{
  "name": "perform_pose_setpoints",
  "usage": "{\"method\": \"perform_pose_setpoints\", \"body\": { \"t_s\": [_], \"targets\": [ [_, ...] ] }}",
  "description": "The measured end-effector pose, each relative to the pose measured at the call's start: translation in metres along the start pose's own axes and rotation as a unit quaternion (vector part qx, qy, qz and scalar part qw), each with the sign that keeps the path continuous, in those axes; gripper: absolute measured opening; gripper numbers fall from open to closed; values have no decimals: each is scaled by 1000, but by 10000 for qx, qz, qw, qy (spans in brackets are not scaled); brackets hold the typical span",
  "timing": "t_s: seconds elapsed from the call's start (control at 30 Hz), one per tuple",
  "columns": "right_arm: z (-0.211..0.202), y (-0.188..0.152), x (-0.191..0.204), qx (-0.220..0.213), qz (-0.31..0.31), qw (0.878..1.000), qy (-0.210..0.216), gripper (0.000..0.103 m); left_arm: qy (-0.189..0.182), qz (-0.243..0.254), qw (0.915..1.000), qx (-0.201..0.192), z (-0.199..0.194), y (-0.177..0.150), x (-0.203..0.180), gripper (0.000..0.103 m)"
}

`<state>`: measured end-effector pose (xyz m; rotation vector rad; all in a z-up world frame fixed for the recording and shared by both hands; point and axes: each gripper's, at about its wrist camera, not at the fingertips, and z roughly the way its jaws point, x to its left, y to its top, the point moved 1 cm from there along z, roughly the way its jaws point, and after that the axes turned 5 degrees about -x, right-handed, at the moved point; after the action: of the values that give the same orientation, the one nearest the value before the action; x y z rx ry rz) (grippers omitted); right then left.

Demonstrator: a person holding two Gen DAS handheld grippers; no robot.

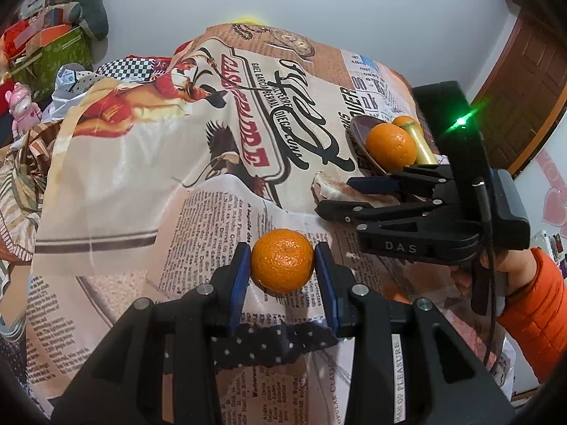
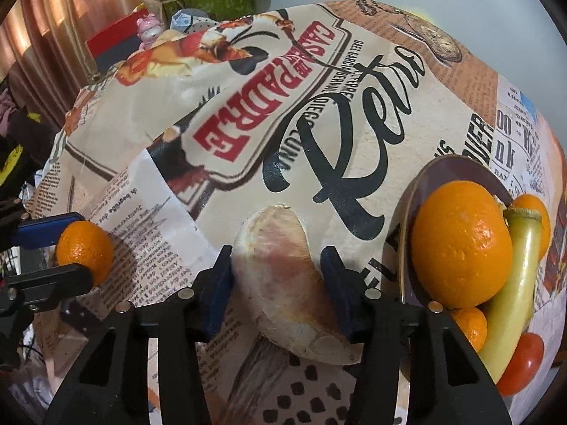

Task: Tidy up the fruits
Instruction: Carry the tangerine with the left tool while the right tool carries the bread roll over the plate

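Observation:
My left gripper (image 1: 282, 262) is shut on a small mandarin (image 1: 282, 260), just above the printed cloth; it also shows in the right wrist view (image 2: 85, 251). My right gripper (image 2: 276, 283) stands open around a pale, pinkish wedge of fruit (image 2: 283, 283) lying on the cloth; its left pad is close to the wedge, its right pad apart. A dark brown bowl (image 2: 457, 166) at the right holds a large orange (image 2: 460, 237), a banana (image 2: 514, 283), small mandarins and a red fruit (image 2: 528, 357). The bowl also shows in the left wrist view (image 1: 358, 138).
The printed retro cloth (image 1: 177, 163) covers a bumpy surface and folds at the left. Boxes, a pink toy (image 1: 23, 106) and clothes are heaped beyond the cloth's far left edge. A wooden door (image 1: 524, 81) stands at the right.

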<state>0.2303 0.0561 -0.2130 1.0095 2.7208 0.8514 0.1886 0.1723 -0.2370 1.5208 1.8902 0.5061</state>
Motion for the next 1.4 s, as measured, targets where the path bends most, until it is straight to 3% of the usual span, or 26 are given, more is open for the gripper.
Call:
{"method": "perform_pose_setpoints", "body": {
  "t_s": [0.33, 0.73, 1.1, 1.4],
  "targets": [
    [-57, -13, -4, -660, 448, 9964, 291, 39, 88, 89, 9998, -164, -17, 10, -14, 37],
    [-153, -26, -33, -1767, 806, 9810, -10, 39, 42, 365, 9981, -493, -41, 31, -59, 37],
    [-181, -43, -96, -2005, 1164, 9708, -614, 39, -93, 736, 9957, -552, -17, 67, -105, 37],
    [-173, -44, -140, -2028, 1318, 9670, -803, 39, -119, 919, 9945, -486, 29, 98, -131, 37]
  ]
}}
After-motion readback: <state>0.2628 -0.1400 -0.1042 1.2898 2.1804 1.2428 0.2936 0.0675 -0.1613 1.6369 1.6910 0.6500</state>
